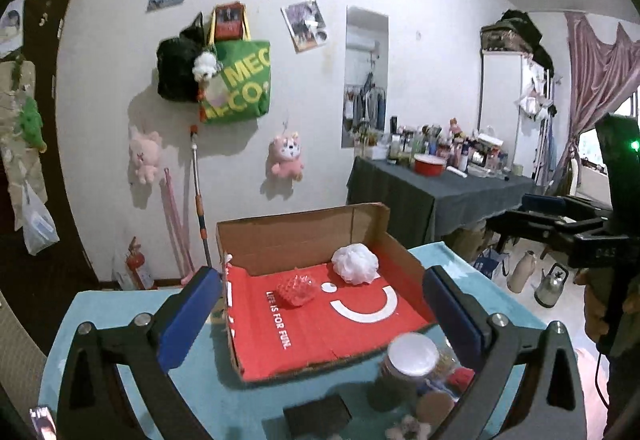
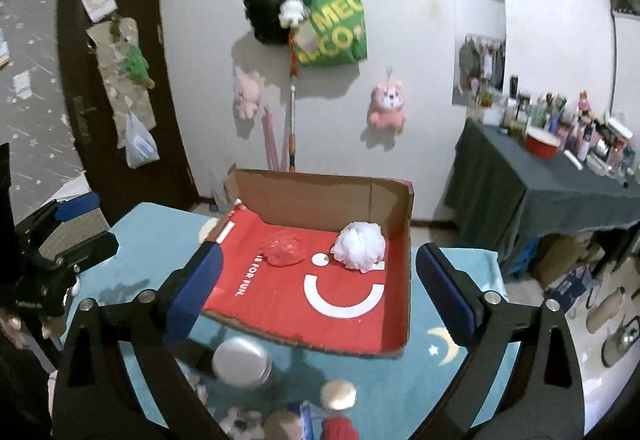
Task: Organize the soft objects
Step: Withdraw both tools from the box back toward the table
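box (image 1: 304, 236) on table (image 1: 120, 304) | pouf (image 1: 355, 258) right of ball (image 1: 297, 290)

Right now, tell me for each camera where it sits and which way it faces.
Left wrist: on the left gripper, looking slightly down at the red box; its open fingers and the right gripper at right show.
Right wrist: on the right gripper, facing the same box; its open fingers and the left gripper at left show.
Shared: white puff, red spiky ball, blue table, back wall.
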A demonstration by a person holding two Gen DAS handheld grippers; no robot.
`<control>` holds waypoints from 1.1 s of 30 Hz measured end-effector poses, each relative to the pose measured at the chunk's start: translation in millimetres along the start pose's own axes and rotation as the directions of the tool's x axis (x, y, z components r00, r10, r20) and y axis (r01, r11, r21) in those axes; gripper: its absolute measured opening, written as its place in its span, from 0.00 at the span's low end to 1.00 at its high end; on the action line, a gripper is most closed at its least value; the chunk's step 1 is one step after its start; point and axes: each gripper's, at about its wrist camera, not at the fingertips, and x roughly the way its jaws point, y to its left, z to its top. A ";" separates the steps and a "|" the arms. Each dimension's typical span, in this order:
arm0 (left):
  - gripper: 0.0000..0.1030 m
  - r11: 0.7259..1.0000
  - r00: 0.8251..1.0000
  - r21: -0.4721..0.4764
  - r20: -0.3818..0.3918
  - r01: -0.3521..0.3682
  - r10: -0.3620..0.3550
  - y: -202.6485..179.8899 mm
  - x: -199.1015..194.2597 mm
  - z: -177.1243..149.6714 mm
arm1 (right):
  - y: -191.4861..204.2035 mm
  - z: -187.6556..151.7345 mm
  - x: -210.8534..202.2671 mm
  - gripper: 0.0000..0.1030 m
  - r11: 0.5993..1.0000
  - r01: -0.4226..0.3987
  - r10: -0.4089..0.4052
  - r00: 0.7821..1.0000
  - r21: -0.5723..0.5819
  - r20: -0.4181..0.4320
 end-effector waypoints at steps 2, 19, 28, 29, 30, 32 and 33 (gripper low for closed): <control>1.00 1.000 1.000 -0.012 0.020 0.006 -0.006 -3.8 -17.7 -13.0 | 4.4 -14.6 -23.1 0.96 1.000 0.007 -0.006 1.000 -0.017 0.030; 1.00 0.998 0.996 -0.039 0.076 -0.049 0.052 -63.8 -79.8 -145.9 | 50.8 -172.2 -107.8 0.96 0.978 0.203 -0.191 0.958 -0.039 0.214; 1.00 0.997 0.997 -0.031 0.015 -0.069 0.070 -78.9 -54.3 -199.4 | 43.3 -239.5 -77.4 0.96 0.974 0.225 -0.227 0.966 0.027 0.123; 1.00 0.997 0.998 -0.030 0.000 -0.070 0.070 -80.1 -49.8 -205.3 | 42.0 -244.4 -73.8 0.96 0.974 0.222 -0.225 0.968 0.034 0.112; 1.00 0.997 0.998 -0.035 -0.021 -0.067 0.066 -80.2 -44.1 -211.9 | 39.7 -251.6 -68.6 0.96 0.975 0.219 -0.222 0.970 0.047 0.097; 1.00 0.997 0.997 -0.053 -0.050 -0.059 0.056 -79.4 -35.7 -221.2 | 36.2 -264.5 -59.5 0.96 0.974 0.218 -0.222 0.973 0.066 0.067; 1.00 0.996 0.996 -0.062 -0.067 -0.058 0.054 -78.7 -31.1 -226.1 | 35.0 -269.5 -55.2 0.96 0.973 0.218 -0.222 0.974 0.070 0.053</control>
